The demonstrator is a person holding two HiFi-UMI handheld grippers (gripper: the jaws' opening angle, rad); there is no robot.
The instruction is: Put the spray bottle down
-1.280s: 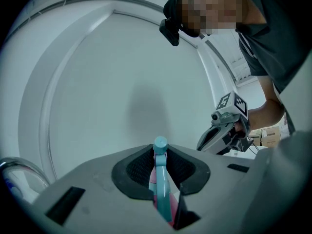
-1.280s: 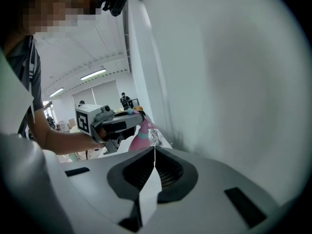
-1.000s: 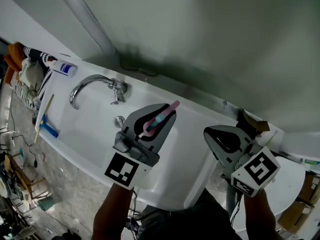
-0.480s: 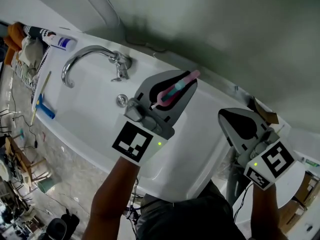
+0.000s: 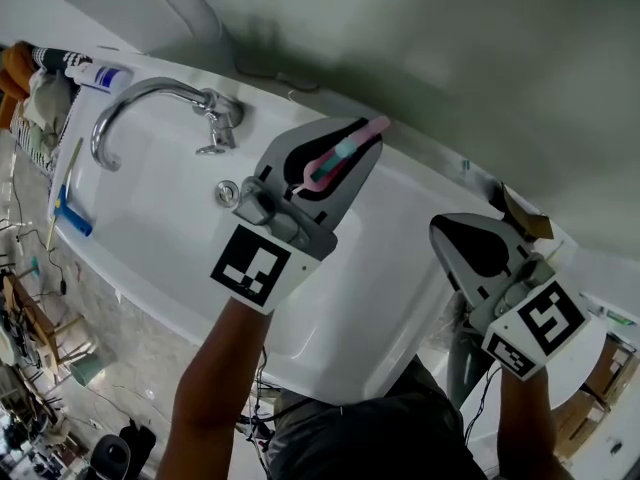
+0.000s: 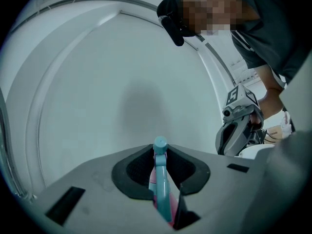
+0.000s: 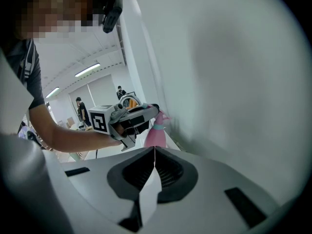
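My left gripper (image 5: 356, 144) is shut on a pink spray bottle (image 5: 335, 160) with a teal collar. It holds the bottle over the back ledge of the white sink (image 5: 390, 268), close to the grey wall. In the left gripper view the bottle's teal nozzle (image 6: 160, 143) sticks out between the pads, pointing at the wall. The right gripper view shows the left gripper (image 7: 146, 113) with the pink bottle (image 7: 157, 133) hanging beneath it. My right gripper (image 5: 445, 232) hovers to the right over the sink's end, its jaws (image 7: 155, 151) closed together with nothing held.
A chrome faucet (image 5: 150, 103) arches over the basin at the left, with a drain (image 5: 228, 192) below it. A white bottle with a blue label (image 5: 95, 74) and cloths (image 5: 30, 98) lie at the far left. A blue-handled tool (image 5: 72, 218) rests on the front rim.
Both grippers have sunk lower toward the sink. The left one still grips the spray bottle and now sits nearer the back ledge by the wall.
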